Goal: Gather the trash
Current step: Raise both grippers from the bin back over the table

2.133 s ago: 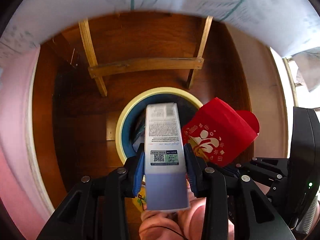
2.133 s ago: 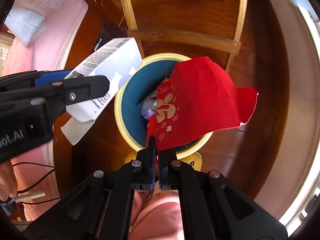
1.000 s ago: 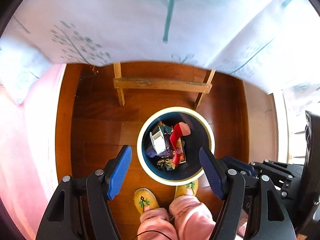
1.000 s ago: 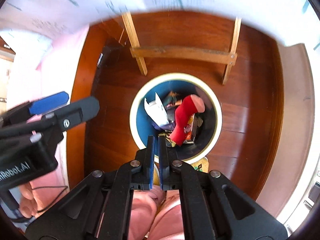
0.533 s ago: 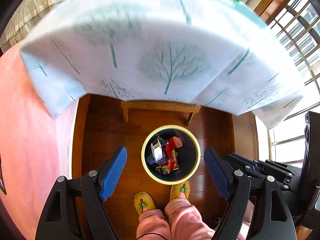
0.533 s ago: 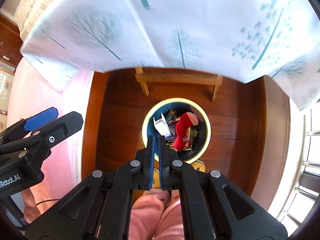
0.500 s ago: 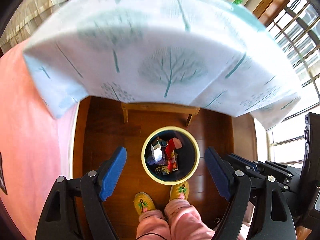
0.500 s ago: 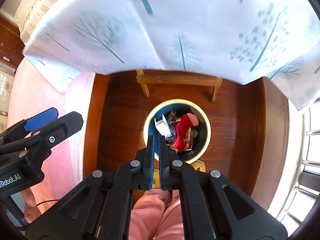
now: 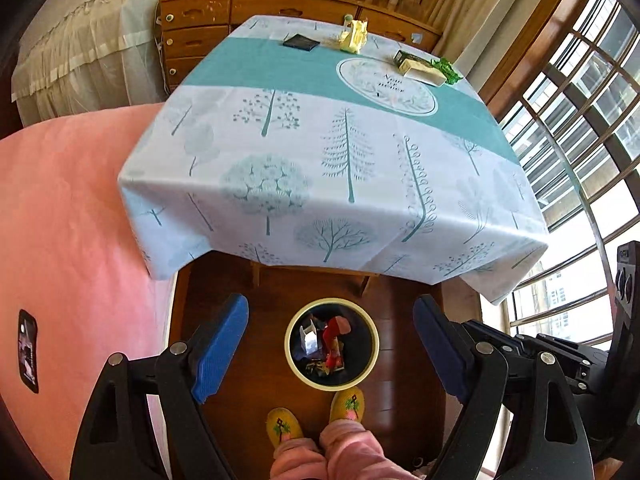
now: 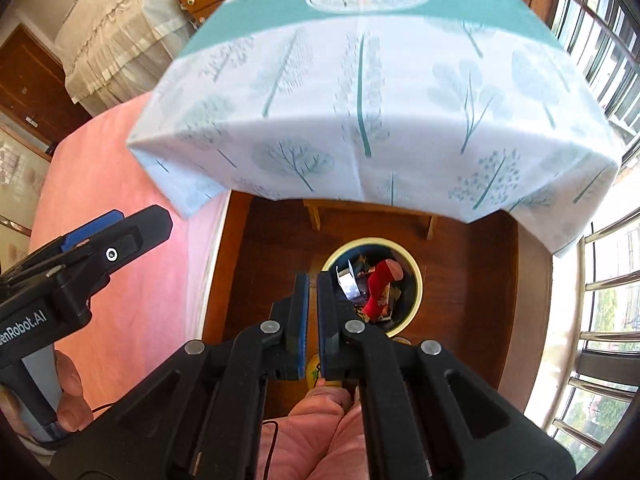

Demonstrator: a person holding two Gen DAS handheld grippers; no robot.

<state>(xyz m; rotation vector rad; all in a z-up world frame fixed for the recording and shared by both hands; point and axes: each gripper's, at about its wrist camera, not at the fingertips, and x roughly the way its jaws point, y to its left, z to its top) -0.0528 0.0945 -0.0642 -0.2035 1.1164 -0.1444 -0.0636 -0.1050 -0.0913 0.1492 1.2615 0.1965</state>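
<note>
Both claws hung empty above the bin, remaining trash far off on the tabletop.
Our left claw [image 9: 330, 354] was spread wide, our right claw [image 10: 313, 316] pressed nearly together on nothing. We judged the yellow wrapper [image 9: 353, 37] and flat carton [image 9: 421, 69], at twelve o'clock, light and crushable: pinch edges.

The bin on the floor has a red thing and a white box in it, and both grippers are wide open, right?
Not quite. Only the left gripper is wide open. The right wrist view shows the right gripper shut, holding nothing. The bin does hold the red thing and white box.
</note>
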